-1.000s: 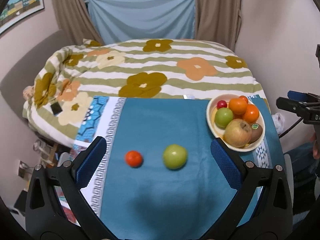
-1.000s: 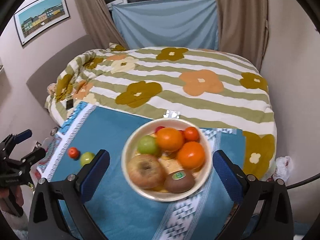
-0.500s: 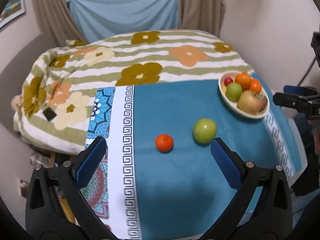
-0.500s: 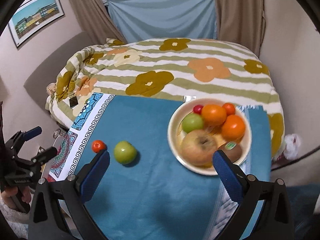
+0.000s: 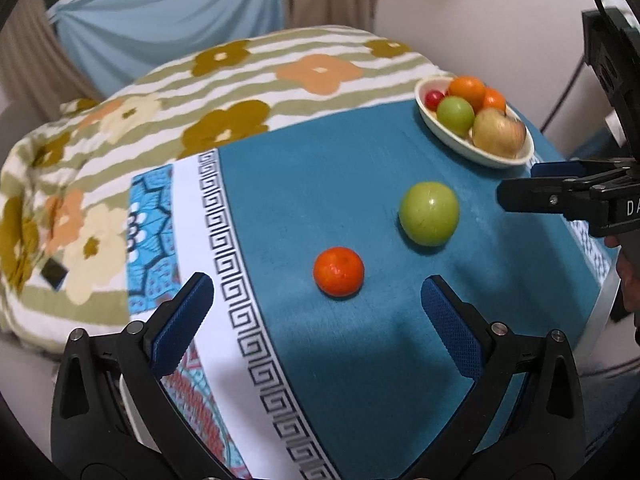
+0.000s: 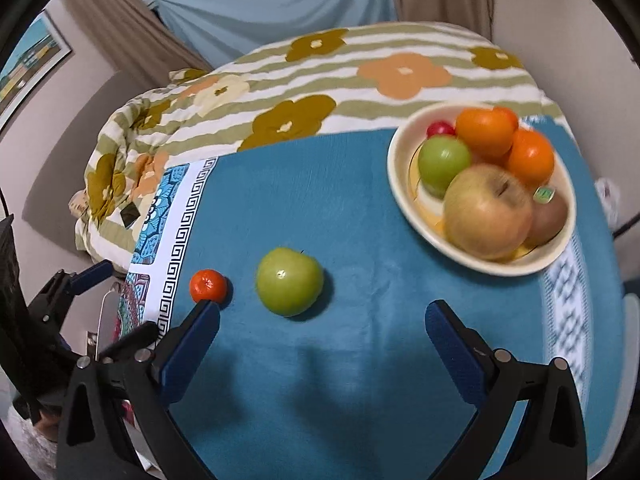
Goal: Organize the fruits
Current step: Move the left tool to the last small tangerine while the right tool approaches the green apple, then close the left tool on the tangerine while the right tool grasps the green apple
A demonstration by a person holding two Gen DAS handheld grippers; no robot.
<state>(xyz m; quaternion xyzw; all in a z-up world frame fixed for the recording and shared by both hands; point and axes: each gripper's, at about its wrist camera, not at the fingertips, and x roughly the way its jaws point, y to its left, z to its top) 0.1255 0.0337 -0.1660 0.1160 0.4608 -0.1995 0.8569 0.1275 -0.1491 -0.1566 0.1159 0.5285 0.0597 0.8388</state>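
Observation:
A small orange mandarin (image 5: 338, 271) and a green apple (image 5: 429, 213) lie loose on the blue cloth. My left gripper (image 5: 316, 304) hovers open just short of the mandarin, which sits ahead between its blue pads. My right gripper (image 6: 322, 322) is open too, with the green apple (image 6: 289, 281) just ahead of it and the mandarin (image 6: 207, 286) by its left fingertip. A cream bowl (image 6: 404, 192) at the far right holds several fruits: oranges, a green apple, a large yellow-red apple, a kiwi and a small red fruit. In the left wrist view the bowl (image 5: 452, 146) lies beyond the green apple.
The blue cloth (image 5: 320, 184) has a white Greek-key border (image 5: 224, 240) on the left. Behind it lies a bed with a flowered striped quilt (image 5: 240, 80). The right gripper's black body (image 5: 568, 196) reaches in from the right edge, a hand behind it.
Both grippers have come lower and closer to the loose fruits: the left now faces the mandarin, the right has swung from the bowl toward the green apple. Neither holds anything.

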